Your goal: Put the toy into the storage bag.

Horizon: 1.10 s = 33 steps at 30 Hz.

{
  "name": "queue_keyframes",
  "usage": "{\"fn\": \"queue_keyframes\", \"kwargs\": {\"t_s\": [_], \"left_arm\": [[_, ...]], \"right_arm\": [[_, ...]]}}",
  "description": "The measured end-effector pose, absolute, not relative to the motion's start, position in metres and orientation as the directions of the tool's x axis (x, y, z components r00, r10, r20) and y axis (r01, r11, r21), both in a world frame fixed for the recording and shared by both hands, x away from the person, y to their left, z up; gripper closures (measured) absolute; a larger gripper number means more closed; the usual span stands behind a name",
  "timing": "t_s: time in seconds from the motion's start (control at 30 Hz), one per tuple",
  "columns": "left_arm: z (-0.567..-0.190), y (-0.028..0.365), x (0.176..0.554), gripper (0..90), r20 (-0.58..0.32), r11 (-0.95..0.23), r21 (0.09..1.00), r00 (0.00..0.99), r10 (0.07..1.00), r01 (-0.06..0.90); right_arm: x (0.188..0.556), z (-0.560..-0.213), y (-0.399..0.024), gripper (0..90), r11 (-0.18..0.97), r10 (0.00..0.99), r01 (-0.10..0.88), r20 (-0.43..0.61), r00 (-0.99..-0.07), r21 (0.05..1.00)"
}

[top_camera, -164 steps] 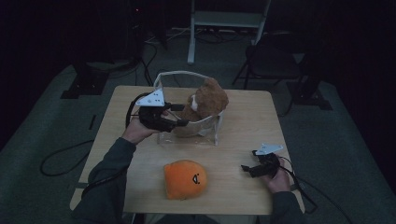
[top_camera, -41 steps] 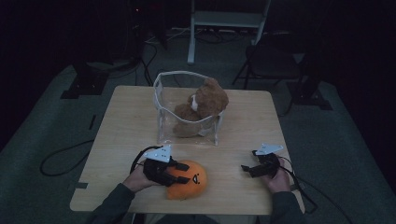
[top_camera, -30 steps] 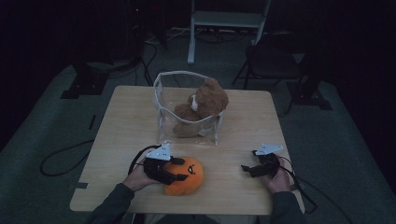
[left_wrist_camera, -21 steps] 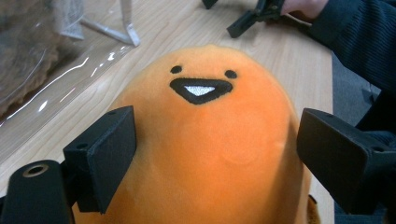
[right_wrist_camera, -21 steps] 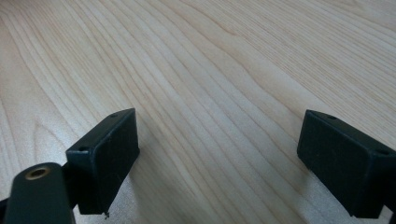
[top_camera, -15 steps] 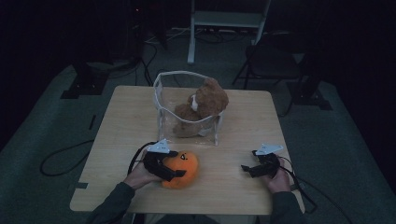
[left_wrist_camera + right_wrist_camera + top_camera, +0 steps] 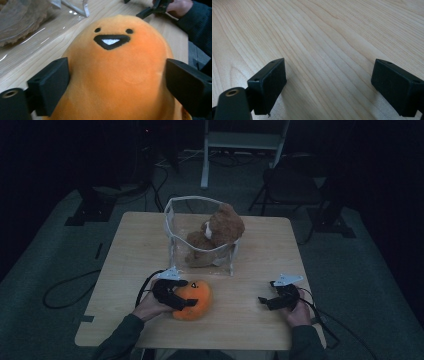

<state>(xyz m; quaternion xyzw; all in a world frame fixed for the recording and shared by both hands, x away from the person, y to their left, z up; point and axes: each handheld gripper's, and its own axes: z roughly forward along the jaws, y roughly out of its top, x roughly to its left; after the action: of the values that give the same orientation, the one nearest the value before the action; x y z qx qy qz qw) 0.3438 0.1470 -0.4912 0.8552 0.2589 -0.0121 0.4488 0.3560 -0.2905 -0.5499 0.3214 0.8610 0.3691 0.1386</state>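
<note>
An orange plush (image 7: 196, 301) with a black smiling face lies on the wooden table (image 7: 260, 250) near its front edge. My left gripper (image 7: 187, 293) reaches over it from the left. In the left gripper view the plush (image 7: 117, 80) sits between the two black jaws of my left gripper (image 7: 117, 70), its sides touching the pads; the jaws have just been opening and stand wide. At the front right my right gripper (image 7: 266, 292) rests in a hand. Its jaws (image 7: 329, 70) are open over bare wood.
A clear basket with a white rim (image 7: 200, 202) stands at the table's middle back and holds a brown teddy bear (image 7: 220, 227). Its clear wall (image 7: 37, 25) is close to the plush. Chair legs, stands and cables lie on the dark floor behind the table.
My left gripper has slid a little to the left and away from the front edge, and the orange plush has shifted with it. The right gripper has stayed put.
</note>
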Motion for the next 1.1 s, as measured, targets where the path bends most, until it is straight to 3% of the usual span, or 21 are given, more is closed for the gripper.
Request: {"fn": "queue_keyframes", "kwargs": {"t_s": [0.1,0.63,0.9,1.1], "left_arm": [[-0.4930,0.1461,0.3449,1.9,-0.252,-0.471,0.753,0.862,0.440,0.460],[-0.4963,0.1486,0.3469,6.2,-0.304,-0.468,0.743,0.864,0.401,0.478],[-0.4963,0.1506,0.3449,16.7,-0.292,-0.459,0.754,0.865,0.408,0.471],[-0.4938,0.1520,0.3427,31.5,-0.284,-0.452,0.764,0.869,0.406,0.461]], "right_arm": [[0.3560,-0.5499,-0.2905,11.9,0.521,0.656,0.451,-0.001,-0.755,0.725],[0.3559,-0.5498,-0.2905,11.9,0.521,0.656,0.452,-0.001,-0.755,0.724],[0.3558,-0.5498,-0.2904,11.9,0.520,0.657,0.453,0.000,-0.754,0.724],[0.3557,-0.5498,-0.2903,11.9,0.520,0.657,0.454,0.001,-0.754,0.724]]}}
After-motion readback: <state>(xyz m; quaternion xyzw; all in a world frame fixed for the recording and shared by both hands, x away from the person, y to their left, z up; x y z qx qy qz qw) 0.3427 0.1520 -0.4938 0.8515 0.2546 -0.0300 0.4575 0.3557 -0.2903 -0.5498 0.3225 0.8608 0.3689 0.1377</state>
